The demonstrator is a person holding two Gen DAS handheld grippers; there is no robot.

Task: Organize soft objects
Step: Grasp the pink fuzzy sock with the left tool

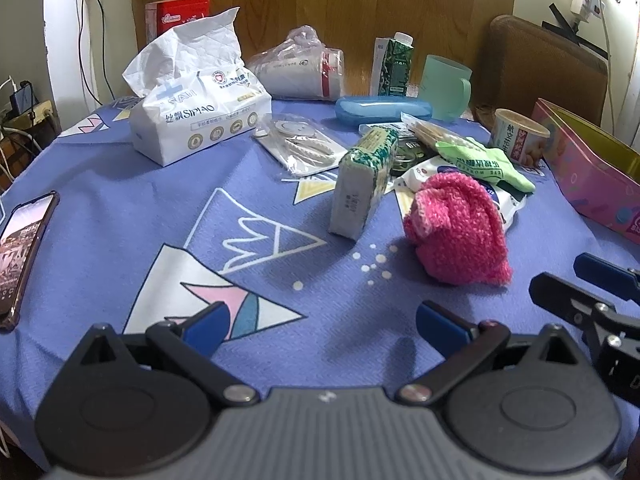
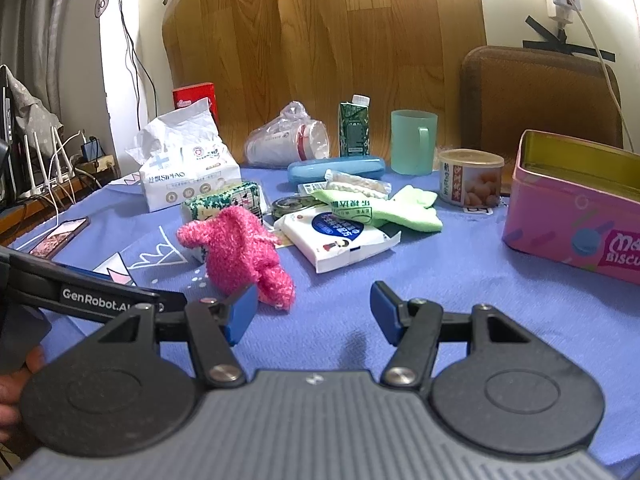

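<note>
Blue printed tablecloth (image 1: 120, 208) covers the table, with a wood-grain panel (image 2: 320, 40) behind it.

Left gripper (image 1: 320, 326): blue-padded jaws are seen spread wide, nothing between them, only cloth below. Right gripper (image 2: 312, 316): jaws likewise apart and empty; its black arm also shows at the right edge of the left wrist view.

Fuzzy hot-pink knitted sock (image 1: 460, 232) is observed lying crumpled on the cloth, ahead and to the right of the left gripper, apart from it. In the right wrist view the same sock (image 2: 244, 252) lies ahead-left, its lower end just beside the left pad; contact cannot be told.

Beyond the sock, a white wet-wipe pack with blue label (image 2: 340, 236) and a light-green folded cloth (image 2: 396, 208) are noted, the cloth overlapping the pack. A green-patterned tissue packet (image 1: 364, 184) stands on edge left of the sock.

Left view only: a full phone (image 1: 24, 256) at the cloth's left edge and a clear bag holding white items (image 1: 300, 144). Right view only: the open inside of the pink biscuit tin (image 2: 576, 216), and a person's fingers (image 2: 16, 392) at lower left.
</note>
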